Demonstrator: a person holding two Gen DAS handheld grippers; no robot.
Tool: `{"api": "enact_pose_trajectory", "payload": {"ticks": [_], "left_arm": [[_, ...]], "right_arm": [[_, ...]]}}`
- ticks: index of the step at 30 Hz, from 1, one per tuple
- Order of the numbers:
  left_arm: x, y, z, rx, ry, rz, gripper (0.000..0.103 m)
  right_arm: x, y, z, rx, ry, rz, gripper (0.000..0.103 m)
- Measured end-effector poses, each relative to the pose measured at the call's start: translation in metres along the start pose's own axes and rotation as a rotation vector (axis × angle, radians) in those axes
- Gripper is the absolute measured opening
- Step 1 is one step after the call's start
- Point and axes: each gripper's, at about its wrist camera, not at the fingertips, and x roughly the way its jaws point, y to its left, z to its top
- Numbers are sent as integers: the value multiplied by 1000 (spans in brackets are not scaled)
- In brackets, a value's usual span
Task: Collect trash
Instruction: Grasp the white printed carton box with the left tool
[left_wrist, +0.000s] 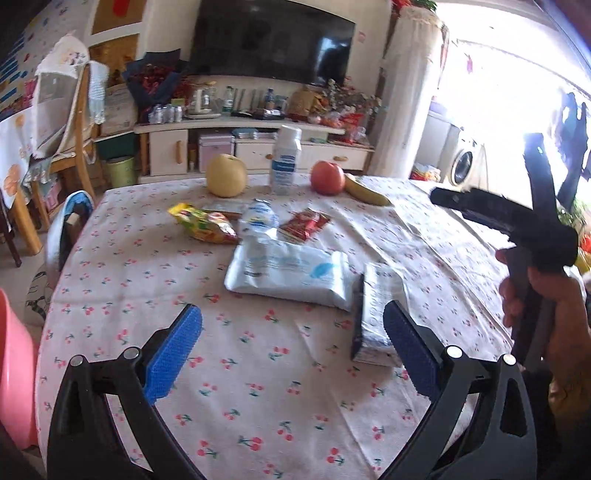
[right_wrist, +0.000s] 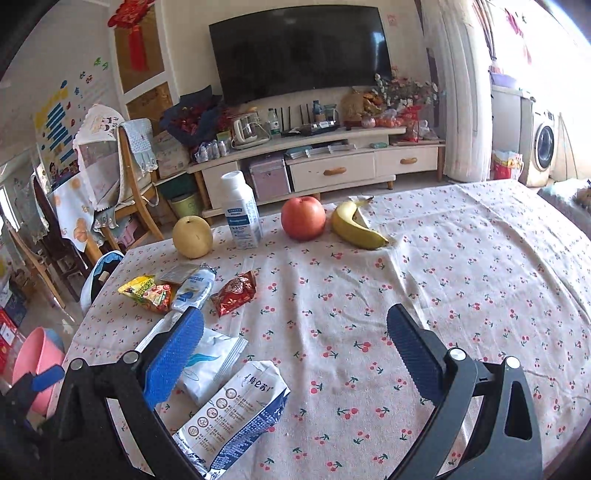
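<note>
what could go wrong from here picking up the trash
The flattened white milk carton lies flat on the cherry-print tablecloth, so the open right gripper may pinch cloth too. A tugged cloth could topple the upright white bottle or roll the red apple.

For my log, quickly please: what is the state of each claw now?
Left claw: open, holding nothing.
Right claw: open, holding nothing.

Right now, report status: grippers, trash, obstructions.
Left gripper open, empty. Right gripper open, empty. Flattened milk carton, wrappers on table, uncollected. Fruit behind, nothing blocking.
</note>
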Motion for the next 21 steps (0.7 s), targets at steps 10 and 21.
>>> {"api": "enact_pose_trajectory", "payload": {"ticks": [10,21], "left_arm": [[57,-75,-4,131,117,-66,99],[110,-91,-4,127,202,-22,99]], "right_arm": [[28,-6,9,-34,82,51,98],[52,-32,22,55,145,102,98]]}}
